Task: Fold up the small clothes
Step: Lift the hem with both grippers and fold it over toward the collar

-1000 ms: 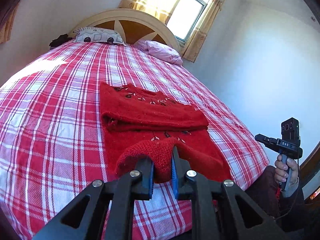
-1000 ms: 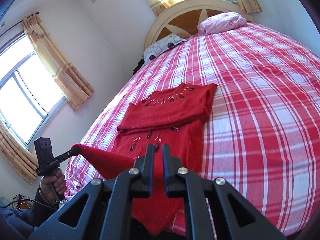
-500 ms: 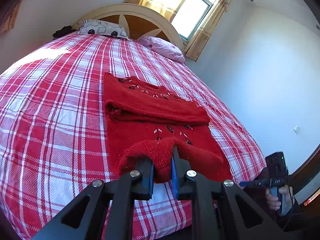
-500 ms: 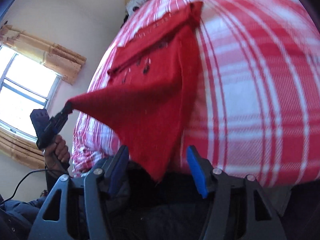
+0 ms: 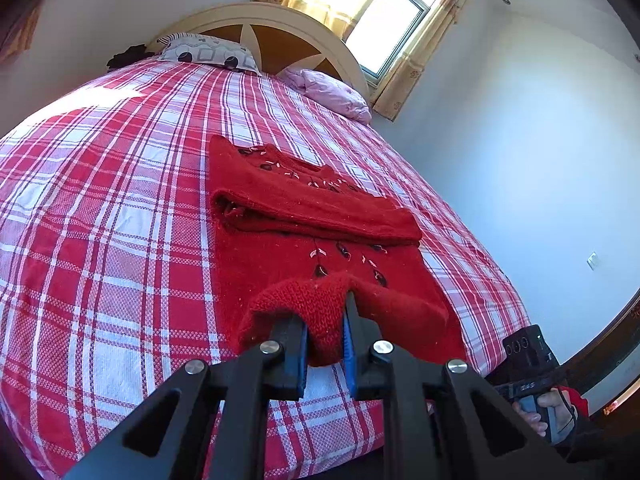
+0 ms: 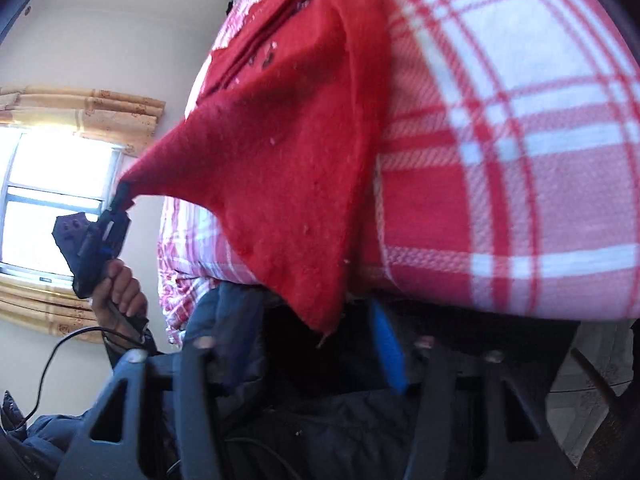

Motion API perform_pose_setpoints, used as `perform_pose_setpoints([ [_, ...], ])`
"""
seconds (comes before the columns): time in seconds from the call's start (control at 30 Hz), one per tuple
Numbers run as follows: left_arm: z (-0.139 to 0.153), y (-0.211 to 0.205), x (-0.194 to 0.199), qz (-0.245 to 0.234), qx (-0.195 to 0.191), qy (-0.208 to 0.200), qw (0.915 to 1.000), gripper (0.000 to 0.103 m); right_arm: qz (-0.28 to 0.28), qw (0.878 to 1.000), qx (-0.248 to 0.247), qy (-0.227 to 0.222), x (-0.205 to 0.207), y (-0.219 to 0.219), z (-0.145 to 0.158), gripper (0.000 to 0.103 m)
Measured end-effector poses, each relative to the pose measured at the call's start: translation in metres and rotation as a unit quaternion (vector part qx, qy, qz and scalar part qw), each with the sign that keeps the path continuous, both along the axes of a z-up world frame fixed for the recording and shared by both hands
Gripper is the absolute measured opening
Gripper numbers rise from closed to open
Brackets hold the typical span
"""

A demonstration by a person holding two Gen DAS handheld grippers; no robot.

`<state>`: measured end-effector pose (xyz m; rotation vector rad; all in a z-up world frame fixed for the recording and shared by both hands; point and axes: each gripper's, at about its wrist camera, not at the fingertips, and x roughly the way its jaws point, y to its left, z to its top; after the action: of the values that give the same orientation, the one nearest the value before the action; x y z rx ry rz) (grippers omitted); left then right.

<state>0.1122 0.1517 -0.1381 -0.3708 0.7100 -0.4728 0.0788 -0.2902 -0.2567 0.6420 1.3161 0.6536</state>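
Note:
A red knitted sweater point(image 5: 312, 216) lies on the red-and-white plaid bed point(image 5: 100, 200), its sleeves folded across the chest. My left gripper point(image 5: 325, 336) is shut on the sweater's bottom hem corner and holds it raised off the bed. In the right wrist view the same sweater point(image 6: 288, 168) hangs stretched from the left gripper point(image 6: 120, 196) over the bed's foot edge. My right gripper point(image 6: 296, 344) is open, below the bed edge, with the sweater's loose lower corner hanging between its fingers; the blue pad point(image 6: 388, 352) shows.
Two pillows point(image 5: 208, 50) lie by the curved headboard point(image 5: 280, 36). A window with curtains point(image 5: 384, 28) is behind it. The right gripper's body and hand point(image 5: 536, 376) show at the bed's foot corner. Dark clothing point(image 6: 320, 420) lies below the bed edge.
My right gripper opened and dropped below the bed's foot edge, tilting upward under the hanging hem. My left gripper kept its hold and moved slightly forward.

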Motion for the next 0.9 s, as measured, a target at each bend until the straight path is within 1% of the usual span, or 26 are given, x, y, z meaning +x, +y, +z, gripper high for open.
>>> perform_pose_setpoints([
  [0.03, 0.0, 0.001, -0.001, 0.0, 0.0, -0.001, 1.0, 0.014, 0.001, 1.0, -0.007, -0.004, 0.0, 0.001, 0.001, 0.025],
  [0.07, 0.001, 0.001, -0.002, 0.0, 0.0, -0.002, 1.0, 0.014, 0.001, 1.0, -0.015, -0.012, -0.001, 0.003, 0.003, 0.013],
  [0.1, 0.003, 0.002, -0.003, -0.001, 0.001, -0.005, 1.0, 0.014, 0.003, 1.0, -0.02, -0.023, -0.002, 0.004, 0.007, 0.013],
  [0.2, 0.008, 0.003, -0.005, -0.001, 0.005, -0.014, 0.9999, 0.014, 0.003, 0.997, -0.014, -0.078, -0.006, 0.001, 0.036, 0.012],
  [0.23, 0.01, 0.003, -0.005, -0.002, 0.005, -0.016, 0.9999, 0.014, -0.003, 0.995, -0.01, -0.104, -0.007, -0.003, 0.052, 0.011],
  [0.33, 0.016, 0.005, -0.002, 0.0, 0.004, -0.024, 0.9997, 0.014, -0.026, 0.987, 0.003, -0.158, -0.003, -0.016, 0.086, 0.011],
  [0.47, 0.028, 0.005, 0.005, 0.001, 0.01, -0.037, 0.9993, 0.014, -0.054, 0.976, 0.009, -0.21, 0.013, -0.032, 0.121, 0.011],
  [0.6, 0.041, 0.003, 0.018, 0.001, 0.019, -0.053, 0.9984, 0.014, -0.076, 0.967, 0.006, -0.245, 0.036, -0.033, 0.147, 0.011],
  [0.73, 0.05, 0.003, 0.039, 0.002, 0.024, -0.056, 0.9981, 0.014, -0.092, 0.958, 0.003, -0.273, 0.061, -0.039, 0.17, 0.011],
  [0.9, 0.055, 0.009, 0.069, 0.004, 0.008, -0.049, 0.9987, 0.014, -0.103, 0.951, -0.012, -0.29, 0.092, -0.037, 0.19, 0.011],
])
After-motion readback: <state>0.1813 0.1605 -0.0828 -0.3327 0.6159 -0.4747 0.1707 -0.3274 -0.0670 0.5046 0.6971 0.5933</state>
